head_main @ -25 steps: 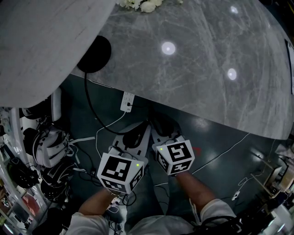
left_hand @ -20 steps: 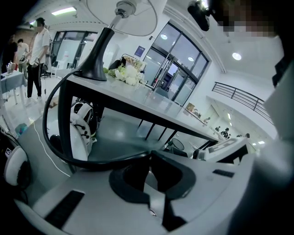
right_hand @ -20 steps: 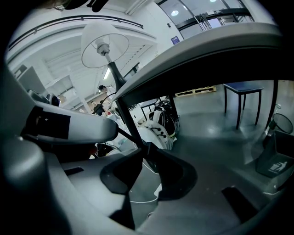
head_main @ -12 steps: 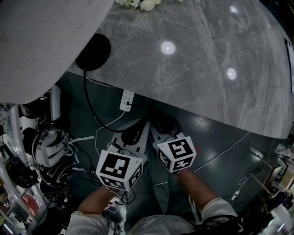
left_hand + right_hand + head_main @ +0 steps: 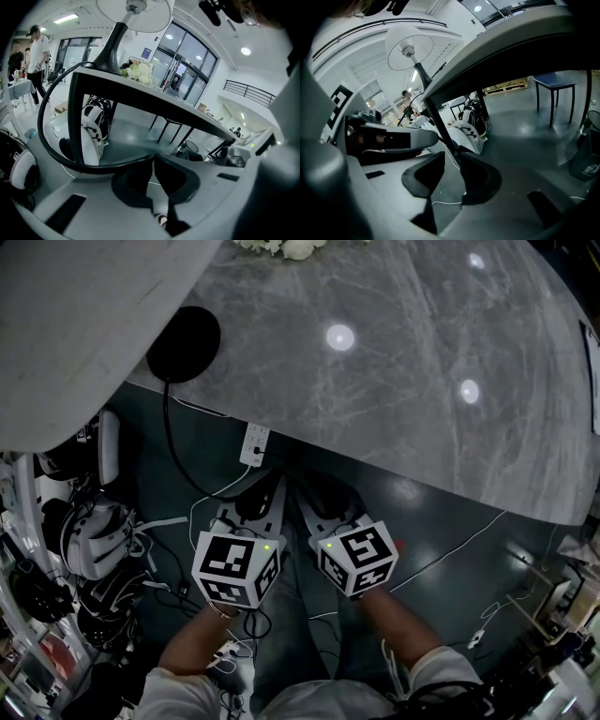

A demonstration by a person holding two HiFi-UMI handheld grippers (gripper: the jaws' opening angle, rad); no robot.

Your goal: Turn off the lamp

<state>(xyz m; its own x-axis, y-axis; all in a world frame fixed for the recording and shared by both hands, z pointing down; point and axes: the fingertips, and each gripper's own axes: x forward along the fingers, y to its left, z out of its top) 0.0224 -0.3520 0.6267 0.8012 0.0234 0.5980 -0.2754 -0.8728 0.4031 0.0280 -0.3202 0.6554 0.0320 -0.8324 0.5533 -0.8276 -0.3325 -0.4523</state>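
Note:
The lamp stands at the table's left end, with its big pale shade point(image 5: 84, 324) unlit and its round black base point(image 5: 183, 343) beneath. Its black cord point(image 5: 167, 432) drops over the table edge and curves to my left gripper point(image 5: 255, 507), which is below the edge. The left gripper view shows that cord point(image 5: 51, 154) looping in to the nearly closed jaw tips of the left gripper point(image 5: 153, 159), which is shut on it. My right gripper point(image 5: 319, 498) sits beside it. Its jaws are opening, with nothing pressed between them point(image 5: 452, 161). The lampshade point(image 5: 405, 44) shows up high.
The grey marble table point(image 5: 394, 381) fills the far side, with white flowers point(image 5: 281, 249) at its back. A white plug block point(image 5: 255, 446) hangs at its edge. Headsets and gear point(image 5: 94, 540) crowd the floor at left. Thin cables point(image 5: 450, 549) cross the floor at right.
My left gripper has moved away from me toward the table edge, and the cord's loop has shifted with it. The right gripper has stayed where it was.

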